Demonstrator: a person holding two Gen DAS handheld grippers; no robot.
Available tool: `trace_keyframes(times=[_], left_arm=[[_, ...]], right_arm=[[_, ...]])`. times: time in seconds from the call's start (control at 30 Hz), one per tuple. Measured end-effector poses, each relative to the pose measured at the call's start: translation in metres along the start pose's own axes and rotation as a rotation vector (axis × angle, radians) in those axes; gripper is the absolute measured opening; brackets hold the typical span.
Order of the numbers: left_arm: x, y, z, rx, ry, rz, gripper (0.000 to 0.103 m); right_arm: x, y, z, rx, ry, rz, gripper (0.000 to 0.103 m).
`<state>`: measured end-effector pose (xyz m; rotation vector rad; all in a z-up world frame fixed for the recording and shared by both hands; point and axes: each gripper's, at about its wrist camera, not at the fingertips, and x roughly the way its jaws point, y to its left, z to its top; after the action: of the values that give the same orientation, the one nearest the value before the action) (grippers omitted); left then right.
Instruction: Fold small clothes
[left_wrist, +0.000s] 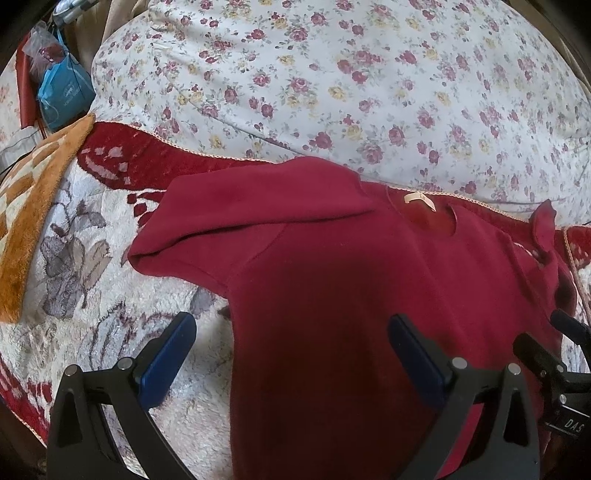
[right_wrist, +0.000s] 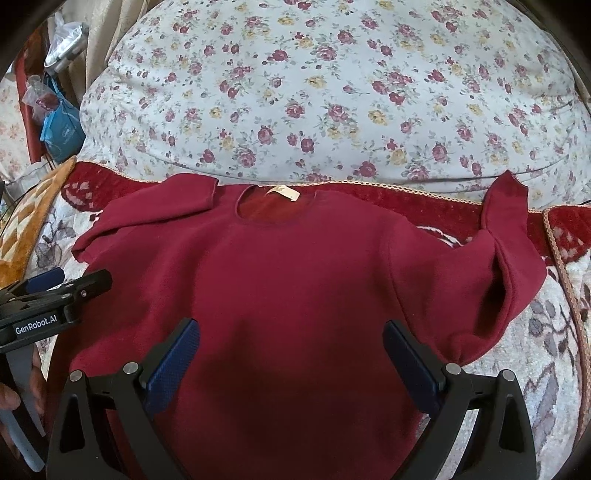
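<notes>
A dark red long-sleeved sweater (right_wrist: 288, 266) lies front up on a plush blanket, neck hole and beige label (right_wrist: 282, 192) at the far side. Both sleeves are bent back toward the collar. In the left wrist view the sweater (left_wrist: 351, 277) fills the middle and right. My left gripper (left_wrist: 293, 325) is open and empty, hovering over the sweater's left edge below the left sleeve (left_wrist: 236, 214). My right gripper (right_wrist: 291, 332) is open and empty above the sweater's chest. The left gripper also shows at the left edge of the right wrist view (right_wrist: 55, 291).
A large floral quilt (right_wrist: 325, 92) is bunched up behind the sweater. The white and red patterned blanket (left_wrist: 110, 295) lies under it. An orange checked cloth (left_wrist: 33, 206) lies at the left. A blue bag (left_wrist: 62, 92) and clutter are at the far left.
</notes>
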<state>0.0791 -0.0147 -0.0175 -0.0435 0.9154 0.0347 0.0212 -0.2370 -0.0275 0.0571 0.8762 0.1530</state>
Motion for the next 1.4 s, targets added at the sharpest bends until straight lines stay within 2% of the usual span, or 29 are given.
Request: trace_keyframes(times=[1.4], left_arm=[[0.0068, 0.0007, -0.0012, -0.002, 0.014, 0.014, 0.103]], right_arm=[[0.0083, 0.0010, 0.0017, 0.016, 0.035, 0.012, 0.101]])
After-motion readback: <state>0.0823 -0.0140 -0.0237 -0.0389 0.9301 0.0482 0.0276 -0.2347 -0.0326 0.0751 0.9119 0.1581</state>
